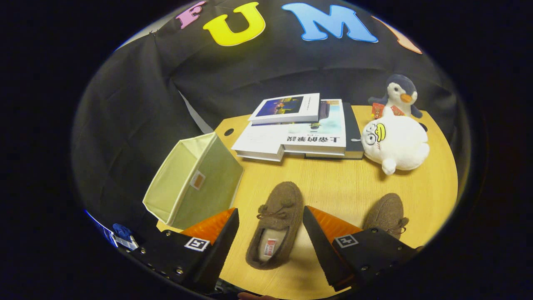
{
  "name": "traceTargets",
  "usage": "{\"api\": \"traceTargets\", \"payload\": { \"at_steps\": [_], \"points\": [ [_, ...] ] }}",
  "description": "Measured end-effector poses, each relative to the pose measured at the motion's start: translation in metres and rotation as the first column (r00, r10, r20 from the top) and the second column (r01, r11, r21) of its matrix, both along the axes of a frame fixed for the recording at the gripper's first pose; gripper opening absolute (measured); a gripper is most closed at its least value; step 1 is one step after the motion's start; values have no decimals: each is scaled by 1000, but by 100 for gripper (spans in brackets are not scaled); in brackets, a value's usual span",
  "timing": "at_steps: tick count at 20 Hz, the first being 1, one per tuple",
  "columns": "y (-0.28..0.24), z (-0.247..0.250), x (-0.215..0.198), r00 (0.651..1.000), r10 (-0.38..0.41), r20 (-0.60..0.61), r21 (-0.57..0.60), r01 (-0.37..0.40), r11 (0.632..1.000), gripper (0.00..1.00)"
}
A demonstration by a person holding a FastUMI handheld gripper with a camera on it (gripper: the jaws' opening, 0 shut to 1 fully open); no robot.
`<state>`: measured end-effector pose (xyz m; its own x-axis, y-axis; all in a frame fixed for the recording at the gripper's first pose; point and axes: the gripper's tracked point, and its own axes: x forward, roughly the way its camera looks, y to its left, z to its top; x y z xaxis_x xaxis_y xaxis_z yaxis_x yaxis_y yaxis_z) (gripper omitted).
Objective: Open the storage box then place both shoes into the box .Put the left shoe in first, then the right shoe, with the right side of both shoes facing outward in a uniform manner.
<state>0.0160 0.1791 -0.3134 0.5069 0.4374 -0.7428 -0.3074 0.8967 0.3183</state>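
open pale green fabric box (195, 183) at the table's left edge, tipped so its mouth faces up and away, small tab on the near wall; nothing visible inside. just right of the box and nearer the viewer, left finger of the gripper (270, 218), its tip close to the box's near corner but apart from it. fingers spread wide, clamped on nothing. between the fingers, brown moccasin-style shoe (277, 223) flat on the wooden table (345, 183), toe pointing away, bow on the vamp, light insole with a small label showing at the heel opening; gap visible on both sides between shoe and fingers, no contact. right finger just right of that shoe. beyond the right finger, partly hidden by the gripper body, second shoe (389, 212), same brown, toe also pointing away, well apart from the first. farther back, centre of the table: stack of books (300, 133), a smaller one lying on top of wider ones, a dark one at the right of the pile. right of the books, white round plush (397, 143) lying on the table, touching or nearly touching the dark book. behind it, grey and white penguin plush (399, 96) upright at the table's far edge. small dark hole in the tabletop near the far left corner, beside the books.
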Motion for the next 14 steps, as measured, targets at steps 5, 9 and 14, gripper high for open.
{"api": "traceTargets", "payload": {
  "at_steps": [5,9,14],
  "points": [
    [-7,-40,-12,996,12,-83,-50,-16,999,93],
    [-7,-68,-21,986,38,-162,-91,-54,994,93],
    [-10,-100,-17,977,30,-212,-170,-67,983,94]
  ]
}}
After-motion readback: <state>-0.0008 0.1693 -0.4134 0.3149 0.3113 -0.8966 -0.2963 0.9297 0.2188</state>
